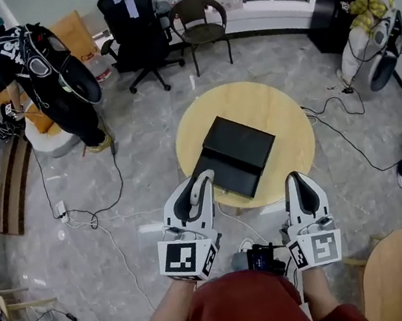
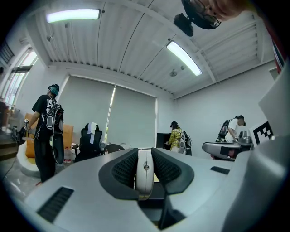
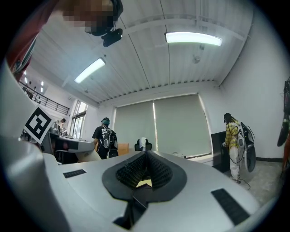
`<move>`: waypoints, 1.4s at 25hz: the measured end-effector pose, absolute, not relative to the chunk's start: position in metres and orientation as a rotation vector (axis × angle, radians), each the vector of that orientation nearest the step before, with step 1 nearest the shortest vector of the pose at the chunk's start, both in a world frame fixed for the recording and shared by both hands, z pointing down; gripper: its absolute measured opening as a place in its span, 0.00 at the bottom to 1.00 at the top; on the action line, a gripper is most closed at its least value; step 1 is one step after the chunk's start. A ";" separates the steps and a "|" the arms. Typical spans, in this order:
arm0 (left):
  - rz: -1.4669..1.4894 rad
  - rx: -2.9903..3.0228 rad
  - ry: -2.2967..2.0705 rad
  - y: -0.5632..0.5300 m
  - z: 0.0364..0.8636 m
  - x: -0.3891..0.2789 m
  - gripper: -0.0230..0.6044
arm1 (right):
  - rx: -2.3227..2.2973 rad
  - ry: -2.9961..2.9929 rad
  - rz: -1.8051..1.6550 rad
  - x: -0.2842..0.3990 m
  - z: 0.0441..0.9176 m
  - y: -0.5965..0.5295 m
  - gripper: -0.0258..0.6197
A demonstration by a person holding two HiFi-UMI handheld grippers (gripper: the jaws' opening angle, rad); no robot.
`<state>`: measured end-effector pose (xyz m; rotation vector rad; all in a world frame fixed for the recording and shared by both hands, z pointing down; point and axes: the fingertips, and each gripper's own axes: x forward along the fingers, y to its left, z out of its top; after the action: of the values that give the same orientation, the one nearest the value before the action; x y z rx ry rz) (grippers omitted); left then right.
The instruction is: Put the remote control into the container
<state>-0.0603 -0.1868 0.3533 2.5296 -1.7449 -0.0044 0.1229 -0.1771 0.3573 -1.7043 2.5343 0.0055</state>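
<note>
A black rectangular container (image 1: 240,146) lies on the round yellow table (image 1: 285,116). My left gripper (image 1: 202,186) is held near the table's front edge, just before the container's near left corner. It is shut on a slim white remote control (image 2: 145,174), which I see edge-on between the dark pads (image 2: 124,170) in the left gripper view. My right gripper (image 1: 299,180) hovers at the table's front right edge. Its jaws are shut with nothing between them (image 3: 146,157).
A person in black (image 1: 44,75) stands at the back left and another in yellow (image 1: 367,12) at the back right. A black office chair (image 1: 136,30) and a metal chair (image 1: 200,24) stand behind the table. Cables (image 1: 89,215) trail over the floor.
</note>
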 end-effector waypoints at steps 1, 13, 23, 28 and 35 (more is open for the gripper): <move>0.002 2.523 -1.747 -0.194 0.354 -0.058 0.19 | -1.700 2.538 0.001 0.125 0.357 -0.185 0.08; 0.096 2.457 -1.792 -0.240 0.383 -0.034 0.19 | -1.662 2.554 -0.046 0.159 0.374 -0.240 0.08; 0.240 2.415 -1.698 -0.260 0.438 -0.040 0.19 | -1.709 2.534 -0.082 0.151 0.385 -0.253 0.08; 0.296 2.400 -1.598 -0.280 0.473 -0.046 0.19 | -1.744 2.528 -0.078 0.138 0.385 -0.261 0.08; 0.422 2.394 -1.469 -0.305 0.537 -0.041 0.19 | -1.791 2.523 -0.065 0.125 0.388 -0.268 0.08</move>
<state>-0.0412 -0.3048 0.5368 2.3938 -1.4690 0.4224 0.1254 -0.2679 0.3878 -1.7910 2.5235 -0.0645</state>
